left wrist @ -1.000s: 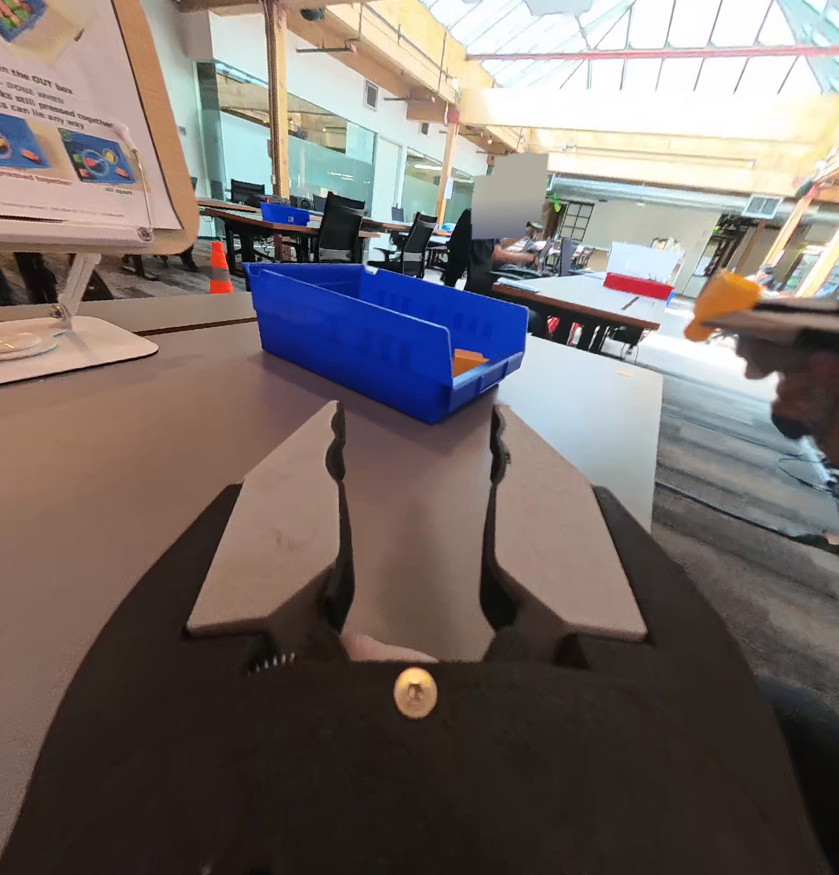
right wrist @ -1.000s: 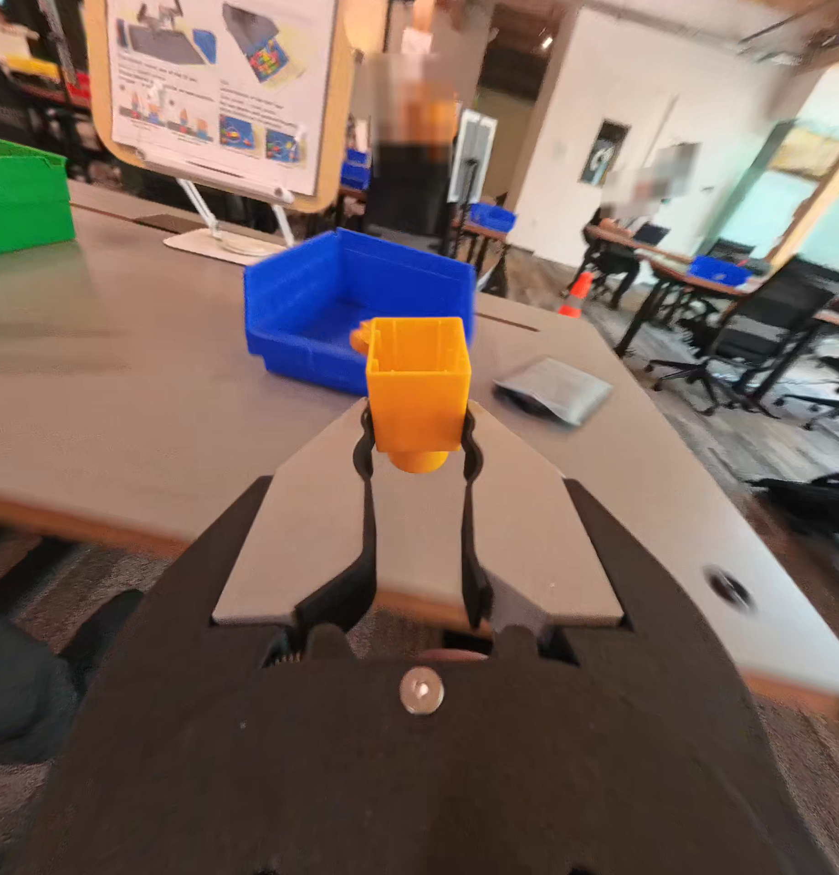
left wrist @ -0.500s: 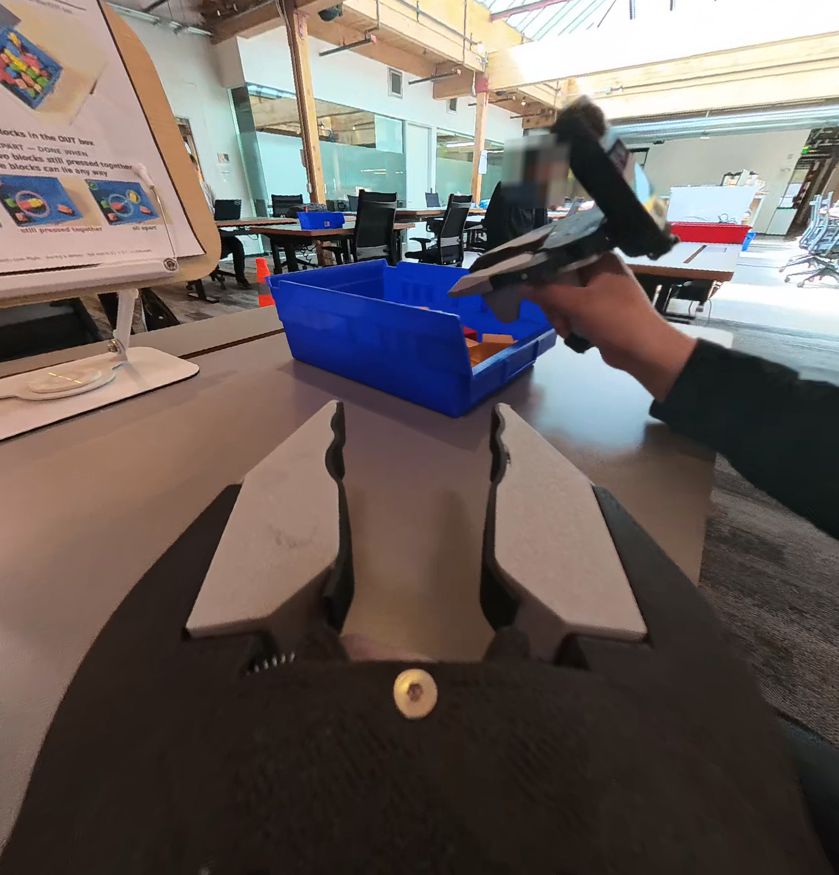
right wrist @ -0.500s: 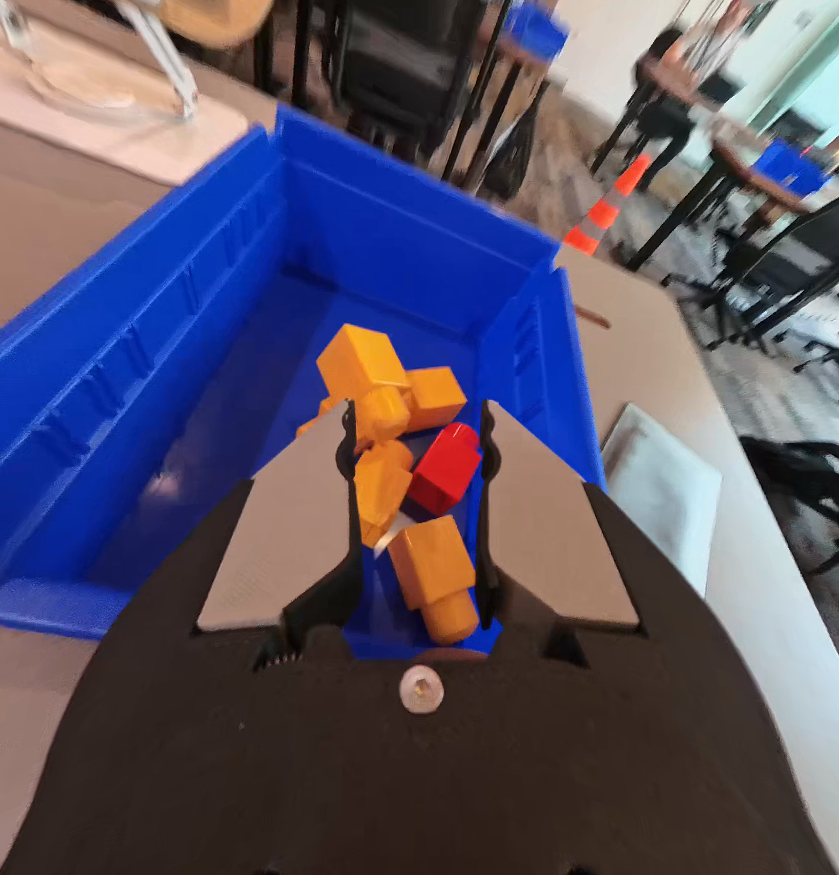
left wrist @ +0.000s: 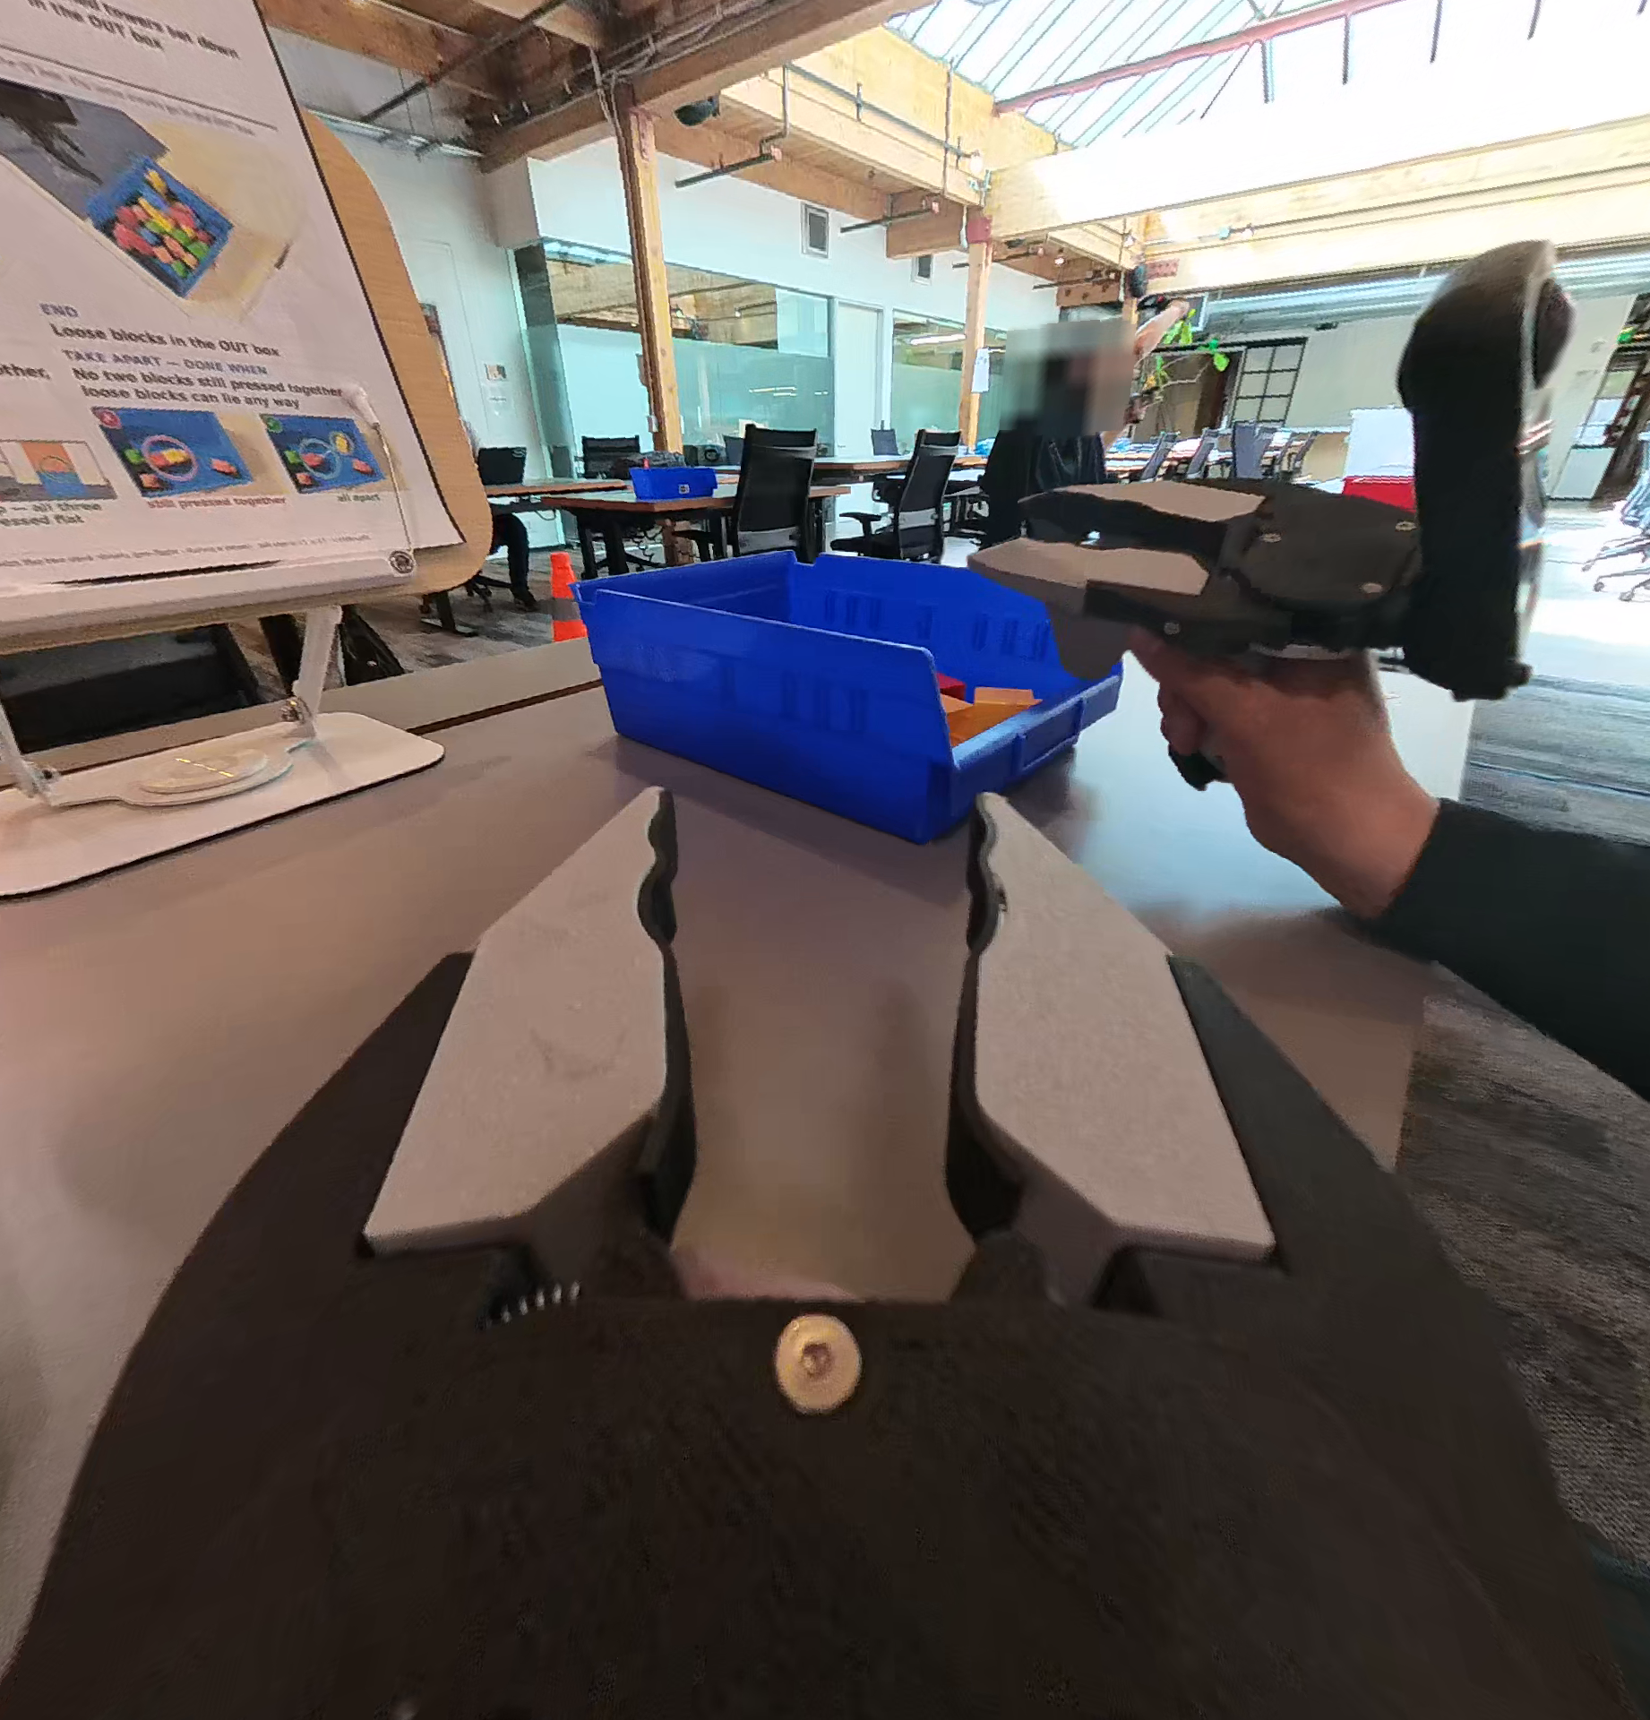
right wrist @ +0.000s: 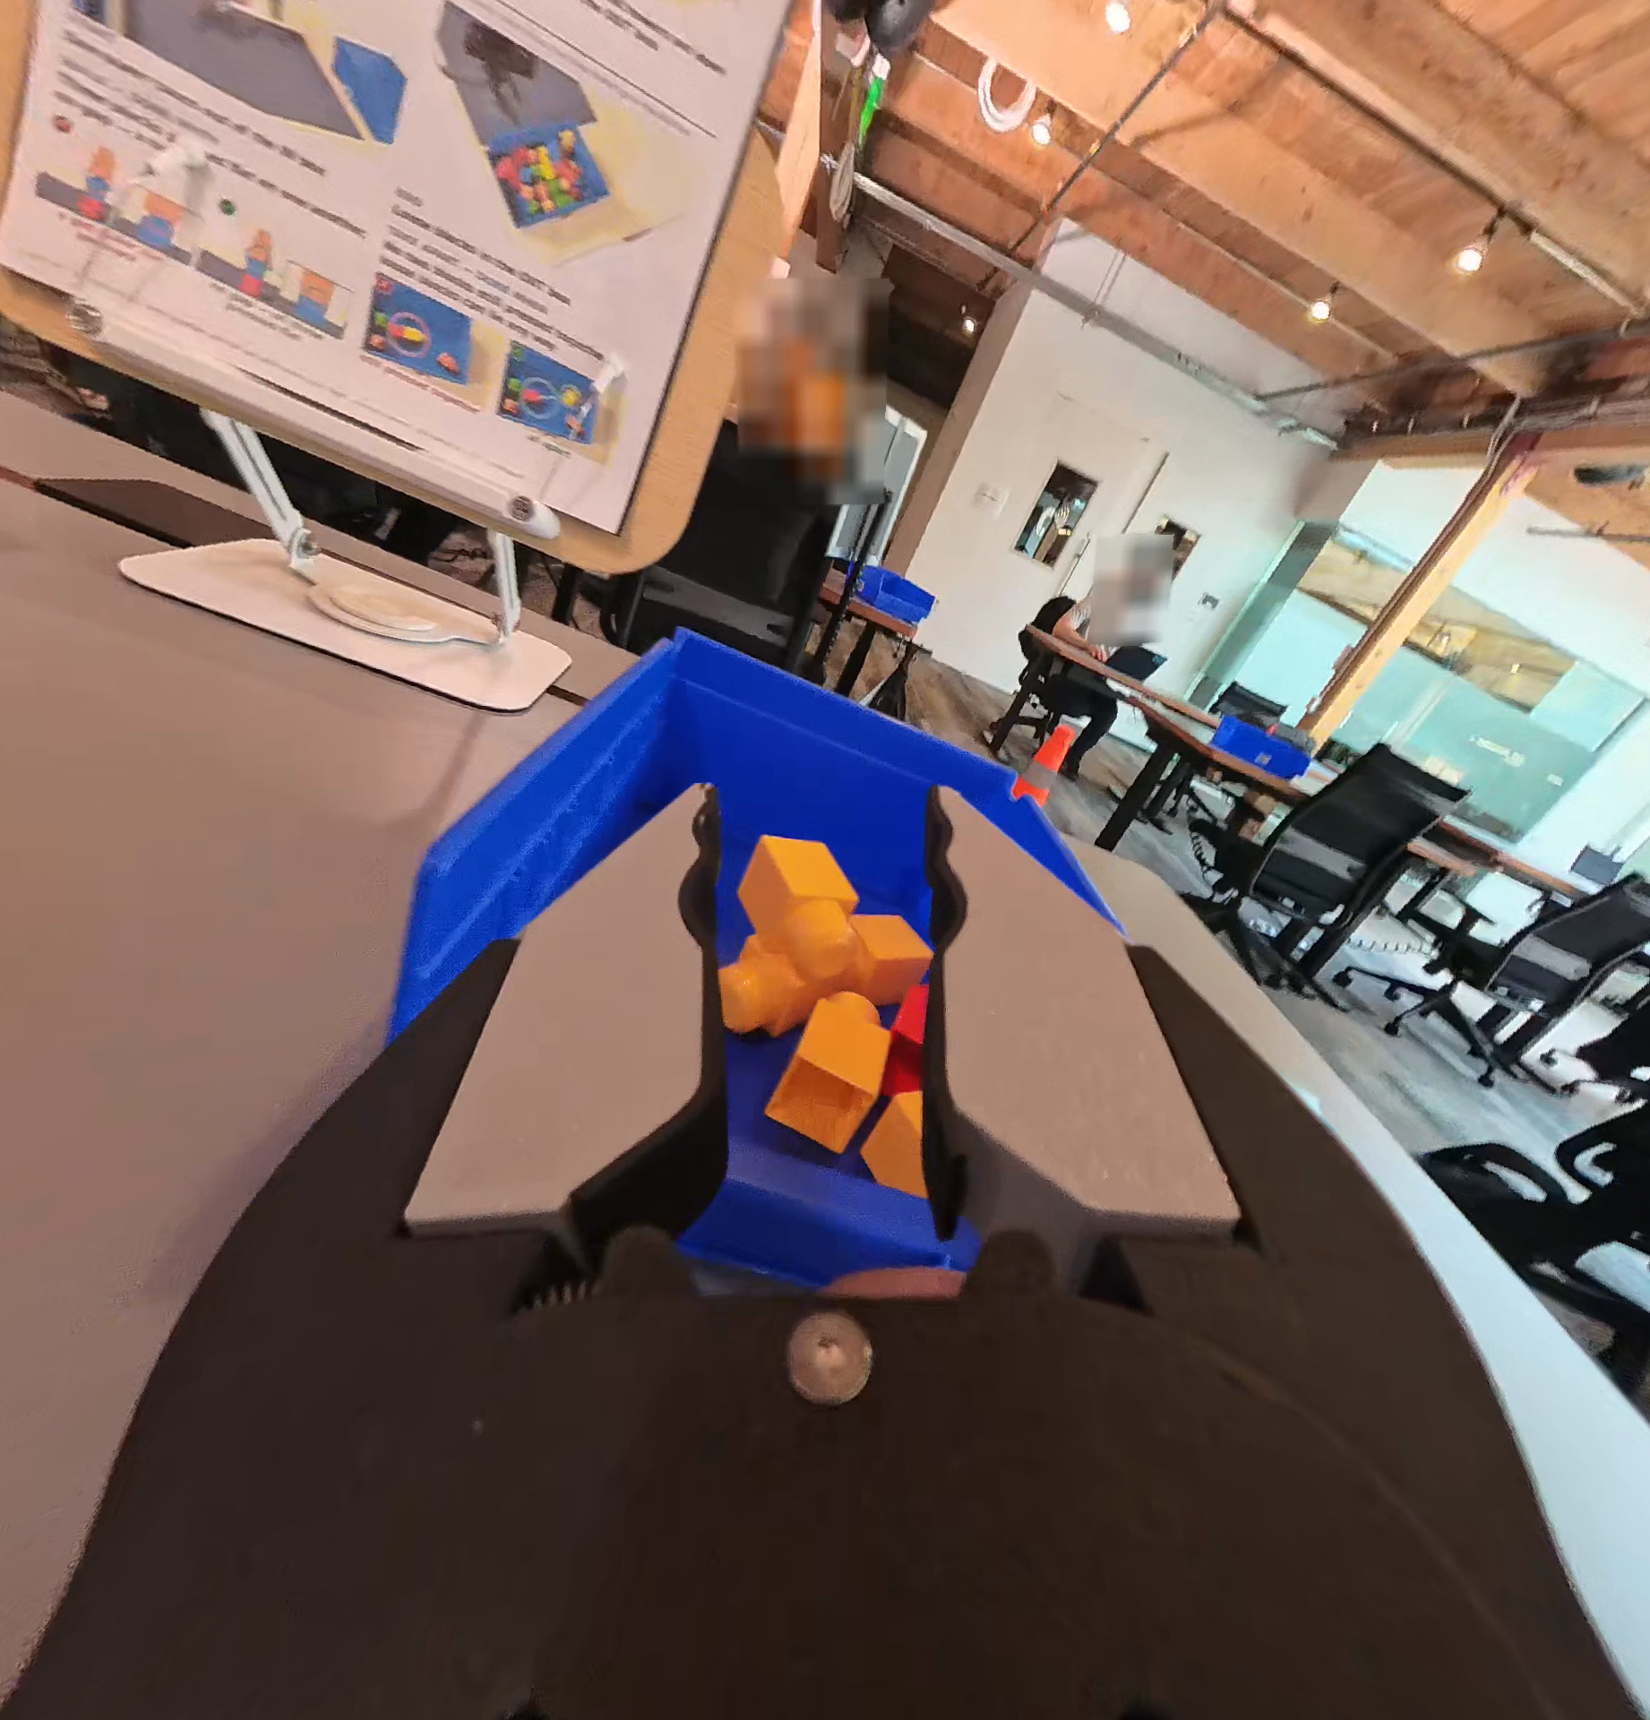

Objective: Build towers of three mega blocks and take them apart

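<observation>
A blue bin (left wrist: 803, 717) stands on the grey table (left wrist: 244, 977). It holds several loose orange blocks (right wrist: 826, 1070) and a red block (right wrist: 912, 1024). Orange blocks (left wrist: 989, 707) and a bit of red show at its open end in the left wrist view. My left gripper (left wrist: 817, 838) is open and empty, low over the table in front of the bin. My right gripper (right wrist: 821, 819) is open and empty, above the bin's near end. It also shows in the left wrist view (left wrist: 1035, 568), held by a hand over the bin's right end.
An instruction sheet on a white stand (left wrist: 179, 772) is left of the bin; it also shows in the right wrist view (right wrist: 375, 614). The table's right edge (right wrist: 1361, 1210) is near, with office chairs (right wrist: 1342, 856), tables and an orange cone (left wrist: 565, 596) beyond. The tips of one gripper are about 25 cm away from the tips of the other.
My right gripper carried an orange block to the bin, let it go there, and has pulled back and tilted up. My left gripper stayed open and drifted slightly.
</observation>
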`<state>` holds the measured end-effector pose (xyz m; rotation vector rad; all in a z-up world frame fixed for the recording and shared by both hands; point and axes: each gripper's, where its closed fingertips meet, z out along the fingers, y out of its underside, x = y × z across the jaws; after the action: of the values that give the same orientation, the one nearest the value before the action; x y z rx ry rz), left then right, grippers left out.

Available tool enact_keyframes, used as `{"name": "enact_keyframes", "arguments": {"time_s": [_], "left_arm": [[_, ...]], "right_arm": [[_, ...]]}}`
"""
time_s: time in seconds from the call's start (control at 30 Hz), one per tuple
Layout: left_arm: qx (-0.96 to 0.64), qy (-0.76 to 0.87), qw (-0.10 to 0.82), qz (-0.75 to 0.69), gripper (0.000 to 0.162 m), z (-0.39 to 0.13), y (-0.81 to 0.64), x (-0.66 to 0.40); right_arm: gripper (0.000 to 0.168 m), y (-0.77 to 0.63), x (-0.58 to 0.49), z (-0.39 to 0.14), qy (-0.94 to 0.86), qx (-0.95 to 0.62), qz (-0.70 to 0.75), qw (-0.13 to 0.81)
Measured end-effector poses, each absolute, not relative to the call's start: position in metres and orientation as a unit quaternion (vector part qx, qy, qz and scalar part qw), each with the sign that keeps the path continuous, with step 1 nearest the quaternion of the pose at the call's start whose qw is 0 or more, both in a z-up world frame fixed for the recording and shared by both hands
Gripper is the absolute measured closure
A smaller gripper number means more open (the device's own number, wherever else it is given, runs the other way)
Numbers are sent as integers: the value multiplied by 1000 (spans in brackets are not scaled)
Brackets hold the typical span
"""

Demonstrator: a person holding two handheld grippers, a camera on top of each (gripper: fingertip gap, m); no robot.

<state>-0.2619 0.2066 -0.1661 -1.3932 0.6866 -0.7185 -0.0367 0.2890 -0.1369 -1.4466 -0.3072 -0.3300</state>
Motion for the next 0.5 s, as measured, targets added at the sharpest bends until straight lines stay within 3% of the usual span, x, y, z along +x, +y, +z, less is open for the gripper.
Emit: {"name": "enact_keyframes", "arguments": {"time_s": [0.1, 0.23, 0.37, 0.5], "left_arm": [[-614, 296, 660, -315, 101, -165, 206, -271], [-624, 294, 649, -321, 96, -167, 212, -299], [-632, 288, 645, -319, 95, -169, 218, -332], [-614, 292, 664, -312, 100, -164, 210, -342]], "right_arm": [[129, 284, -63, -139, -163, -651, -138, 728], [128, 279, -135, -128, -216, -648, 16, 730], [115, 297, -227, -117, -309, -638, 112, 696], [117, 318, -298, -140, -378, -618, 167, 669]]}}
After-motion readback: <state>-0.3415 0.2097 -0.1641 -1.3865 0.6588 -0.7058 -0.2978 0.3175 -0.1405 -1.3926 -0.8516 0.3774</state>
